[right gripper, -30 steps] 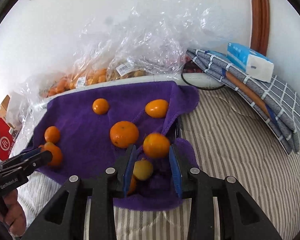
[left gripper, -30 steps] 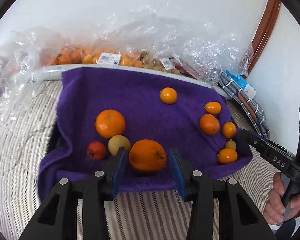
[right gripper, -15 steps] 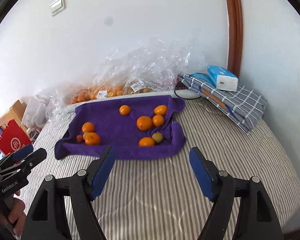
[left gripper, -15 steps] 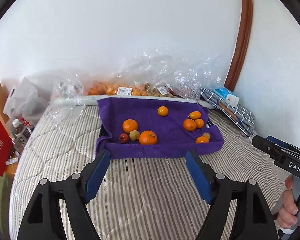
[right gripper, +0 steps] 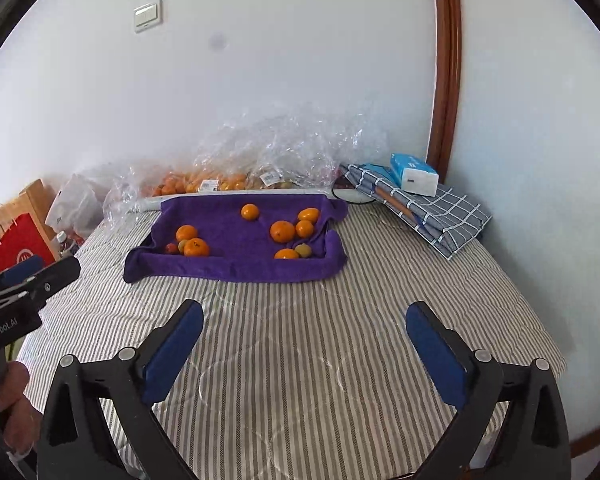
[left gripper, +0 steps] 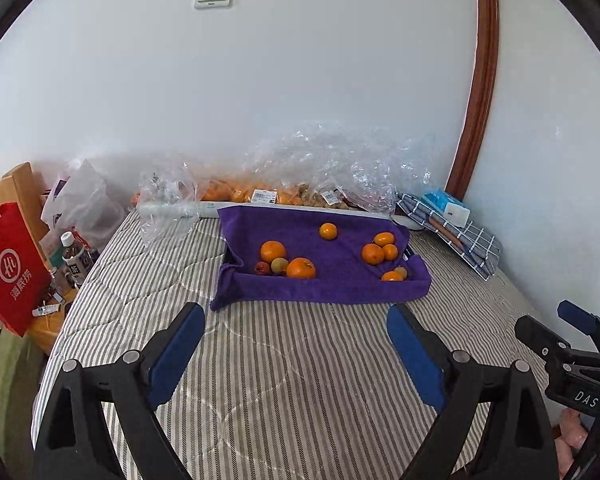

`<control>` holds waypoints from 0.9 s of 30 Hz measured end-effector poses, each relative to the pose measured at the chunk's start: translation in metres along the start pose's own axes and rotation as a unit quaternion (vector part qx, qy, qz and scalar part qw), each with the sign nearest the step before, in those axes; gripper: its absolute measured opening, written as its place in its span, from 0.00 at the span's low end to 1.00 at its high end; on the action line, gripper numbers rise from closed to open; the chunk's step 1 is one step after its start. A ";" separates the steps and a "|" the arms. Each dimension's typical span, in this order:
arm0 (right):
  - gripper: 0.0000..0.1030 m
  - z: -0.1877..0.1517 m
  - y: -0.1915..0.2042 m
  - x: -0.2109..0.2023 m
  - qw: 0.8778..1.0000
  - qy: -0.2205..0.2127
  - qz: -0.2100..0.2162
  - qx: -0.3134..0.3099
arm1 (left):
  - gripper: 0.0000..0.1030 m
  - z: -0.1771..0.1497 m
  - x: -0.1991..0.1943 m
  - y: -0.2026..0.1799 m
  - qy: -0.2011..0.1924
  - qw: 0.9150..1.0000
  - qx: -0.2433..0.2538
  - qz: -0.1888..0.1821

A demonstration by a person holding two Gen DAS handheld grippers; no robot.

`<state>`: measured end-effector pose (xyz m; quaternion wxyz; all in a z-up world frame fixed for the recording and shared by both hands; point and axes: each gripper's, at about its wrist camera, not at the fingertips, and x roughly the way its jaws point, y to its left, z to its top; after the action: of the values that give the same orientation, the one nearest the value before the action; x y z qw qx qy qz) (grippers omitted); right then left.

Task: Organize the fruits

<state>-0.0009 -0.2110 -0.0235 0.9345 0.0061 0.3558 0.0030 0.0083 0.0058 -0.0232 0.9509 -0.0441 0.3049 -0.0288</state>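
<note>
A purple towel (left gripper: 340, 288) (right gripper: 236, 268) lies across a tray on the striped bed. Two clusters of fruit rest on it. At its left are two oranges (left gripper: 301, 268) (right gripper: 196, 248), a small red fruit (left gripper: 262, 267) and a greenish one (left gripper: 279, 265). At its right are several oranges (left gripper: 373, 253) (right gripper: 283, 231) and a small yellowish fruit (left gripper: 401, 271) (right gripper: 303, 250). One orange (left gripper: 328, 231) (right gripper: 250, 212) sits alone near the back. My left gripper (left gripper: 296, 336) and right gripper (right gripper: 304, 332) both hover well short of the towel, jaws still opening wide, nothing between them.
Clear plastic bags of fruit (left gripper: 300, 184) (right gripper: 260, 160) pile up against the wall behind the towel. A folded checked cloth (right gripper: 432, 208) with a tissue pack (right gripper: 414, 174) lies at the right. A red paper bag (left gripper: 12, 272) and bottles (left gripper: 74, 258) stand left of the bed.
Both grippers let go of the oranges they closed around, opened wide, and pulled back and up from the towel. The fruit now sits far off.
</note>
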 end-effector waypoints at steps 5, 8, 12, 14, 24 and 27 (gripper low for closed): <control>0.98 -0.002 0.000 -0.006 1.000 0.002 0.003 0.007 | 0.90 -0.002 -0.006 0.000 -0.005 1.000 0.002 0.006; 0.98 -0.002 0.001 -0.006 1.000 0.001 0.004 0.011 | 0.90 -0.003 -0.008 0.000 -0.007 1.000 0.005 0.010; 0.98 -0.001 0.002 -0.007 1.000 0.001 0.003 0.011 | 0.90 -0.002 -0.008 0.002 -0.008 1.000 0.007 0.016; 0.98 -0.001 0.002 -0.007 1.000 0.001 0.002 0.011 | 0.90 -0.002 -0.008 0.003 -0.008 1.000 0.004 0.016; 0.98 0.001 0.005 -0.011 1.000 -0.003 0.003 0.011 | 0.90 -0.002 -0.007 0.008 -0.005 1.000 -0.003 0.014; 0.98 0.001 0.005 -0.011 1.000 -0.002 0.002 0.012 | 0.90 -0.002 -0.007 0.008 -0.005 1.000 -0.004 0.015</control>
<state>-0.0083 -0.2057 -0.0154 0.9353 0.0179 0.3535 0.0012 0.0015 0.0146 -0.0215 0.9527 -0.0439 0.3005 -0.0133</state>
